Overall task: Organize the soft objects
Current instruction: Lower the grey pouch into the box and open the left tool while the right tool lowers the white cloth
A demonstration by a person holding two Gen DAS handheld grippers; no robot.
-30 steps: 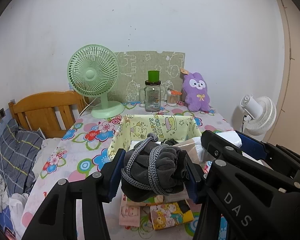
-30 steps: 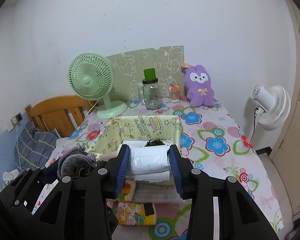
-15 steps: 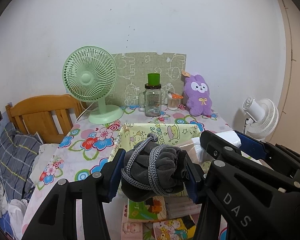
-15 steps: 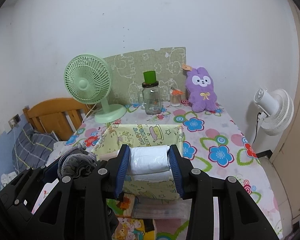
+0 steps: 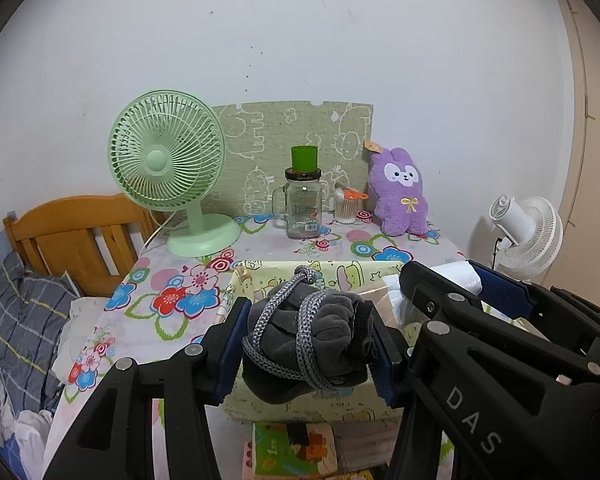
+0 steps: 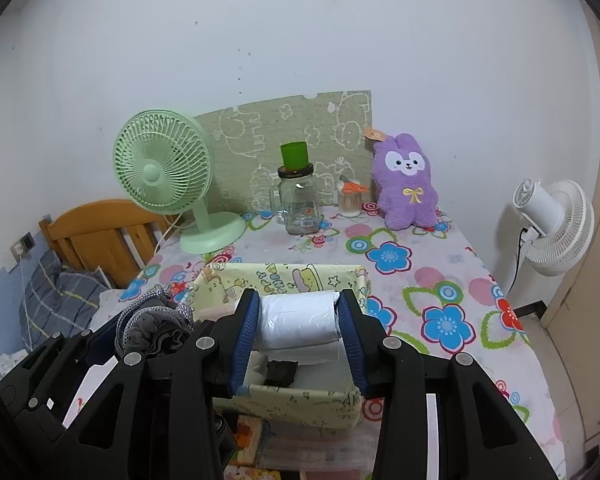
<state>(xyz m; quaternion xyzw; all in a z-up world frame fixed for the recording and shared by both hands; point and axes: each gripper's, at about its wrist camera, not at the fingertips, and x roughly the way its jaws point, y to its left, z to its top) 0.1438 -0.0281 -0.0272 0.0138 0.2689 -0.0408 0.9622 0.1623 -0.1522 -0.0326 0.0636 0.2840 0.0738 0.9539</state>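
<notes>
In the yellow fabric bin (image 6: 342,396), a small dark item (image 6: 281,372).

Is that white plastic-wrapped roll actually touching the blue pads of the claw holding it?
Touching. The right wrist view shows the white roll squeezed between the right gripper's blue pads, no gap either side.

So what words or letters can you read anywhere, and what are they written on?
"DAS": white letters on the black arm of the right gripper.
Letters printed on the yellow cartoon box: too blurred to read.
Label on the glass jar: too small to read.
Tag on the purple plush bunny: too small to read.
Picture books under the box: nothing readable.
</notes>
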